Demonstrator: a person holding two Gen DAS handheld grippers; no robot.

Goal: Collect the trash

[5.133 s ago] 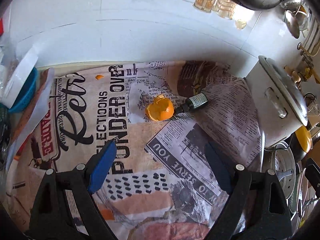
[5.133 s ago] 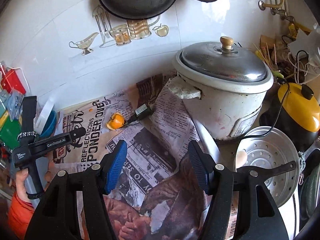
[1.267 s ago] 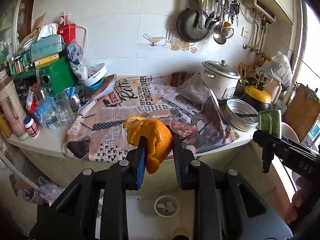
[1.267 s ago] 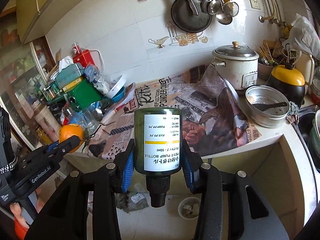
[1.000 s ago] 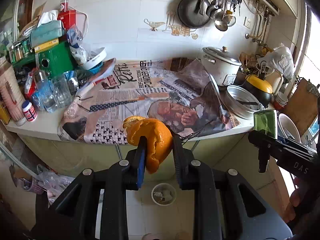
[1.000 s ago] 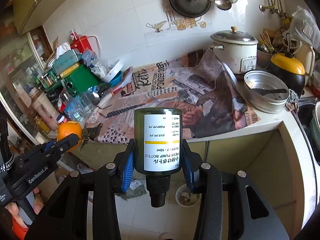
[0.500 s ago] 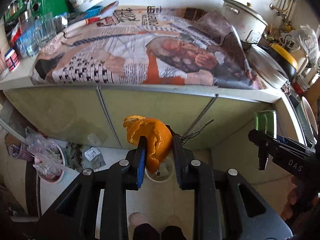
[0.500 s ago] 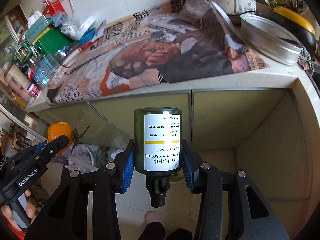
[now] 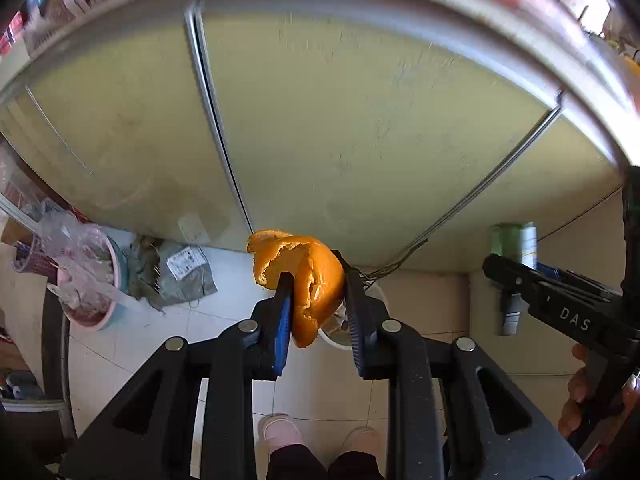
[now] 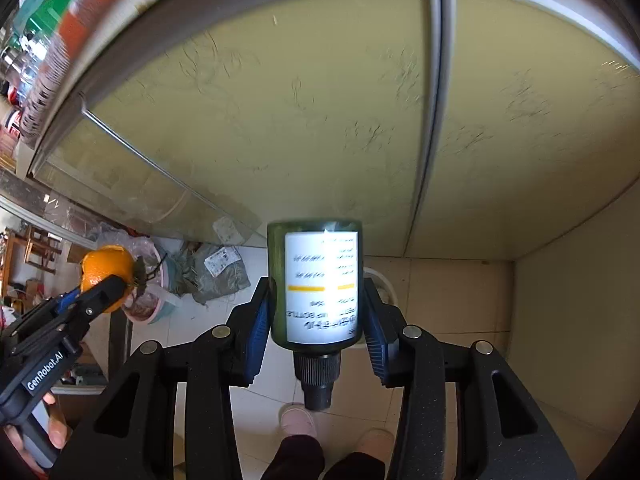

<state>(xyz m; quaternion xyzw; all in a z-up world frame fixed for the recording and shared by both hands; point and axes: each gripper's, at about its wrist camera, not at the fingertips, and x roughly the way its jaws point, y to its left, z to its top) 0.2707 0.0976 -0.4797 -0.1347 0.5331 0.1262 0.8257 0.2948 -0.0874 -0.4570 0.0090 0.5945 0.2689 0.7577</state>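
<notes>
Trash is in both your tools: the left gripper [image 9: 316, 312] is clamped as tight as it goes on a torn, curled piece of orange peel [image 9: 308, 280], and the right gripper [image 10: 316, 320] stands part-way closed around a small dark green pump bottle with a white and yellow label [image 10: 318, 284], its blue pads pressing the bottle's sides. You hold the bottle upside down, ribbed black neck toward the camera and flat base pointing away, which is probably just how it sat when you gripped it. Both tools are tipped steeply down in front of the pale yellow-green cabinet doors [image 9: 360, 120], and that makes sense, because the likely target sits on the tiled floor [image 10: 440, 292] at the foot of them: a small round white bin [image 10: 378, 280], mostly hidden behind the held items in each view, so you see only a slice of its rim. In my judgement you are lined up over it and the release is all that remains, peel and bottle in either order. Off to the left a pink basin lined with clear plastic [image 9: 92, 280] and a crumpled grey bag [image 9: 180, 272] also hold rubbish, well apart from the bin. Your pink slippers [image 9: 280, 428] stand just short of it.
</notes>
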